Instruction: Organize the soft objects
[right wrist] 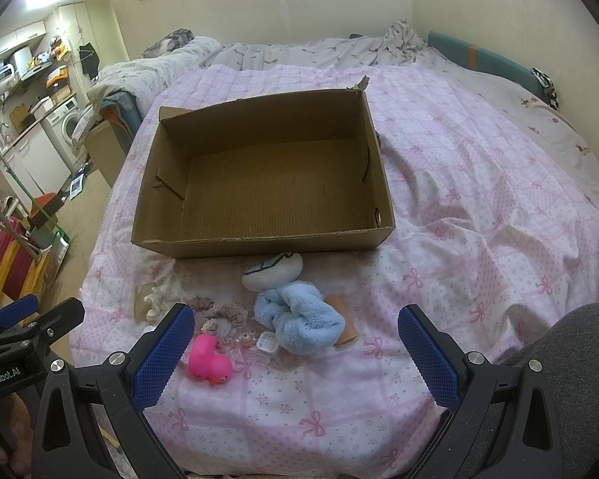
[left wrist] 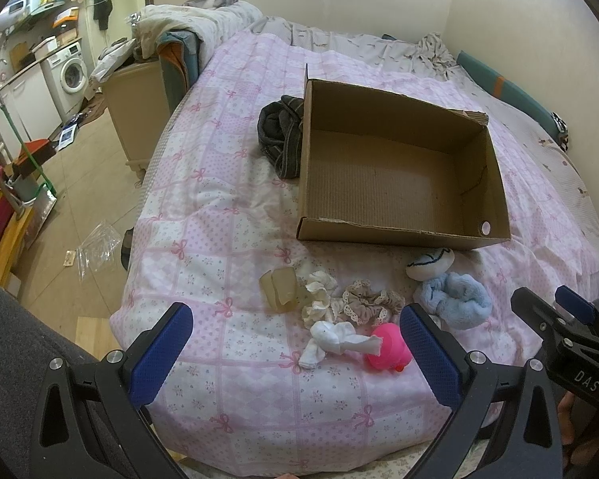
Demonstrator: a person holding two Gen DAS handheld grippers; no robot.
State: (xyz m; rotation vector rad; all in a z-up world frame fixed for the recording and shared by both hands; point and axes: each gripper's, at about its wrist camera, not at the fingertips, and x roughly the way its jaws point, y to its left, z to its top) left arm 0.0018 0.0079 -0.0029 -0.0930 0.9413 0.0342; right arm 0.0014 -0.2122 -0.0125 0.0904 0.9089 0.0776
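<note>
The left gripper point(left wrist: 295, 355) is hovering low in its own frame with its blue pads point(left wrist: 161, 359) spread wide apart, holding and touching nothing. The right gripper point(right wrist: 295, 353) is likewise gaping wide over the pink quilt point(right wrist: 459, 207), empty.

The soft things are lying in a loose cluster at lower centre of both views, just in front of the cardboard box point(left wrist: 311, 215), which is sitting open at frame centre with nothing inside. In the left wrist view a pink rubber duck point(left wrist: 389, 349) is resting between the pads, touching a white sock point(left wrist: 335, 339). Above them are lying a beige lace scrunchie point(left wrist: 369, 303), a white frilly scrunchie point(left wrist: 319, 291) and a yellowish translucent piece point(left wrist: 281, 289). A fluffy blue cloth point(left wrist: 455, 297) is lying to the right, with a white plush point(left wrist: 429, 263) touching the box's near wall. A dark grey garment point(left wrist: 279, 135) is bunching against the box's left wall, at upper centre.
</note>
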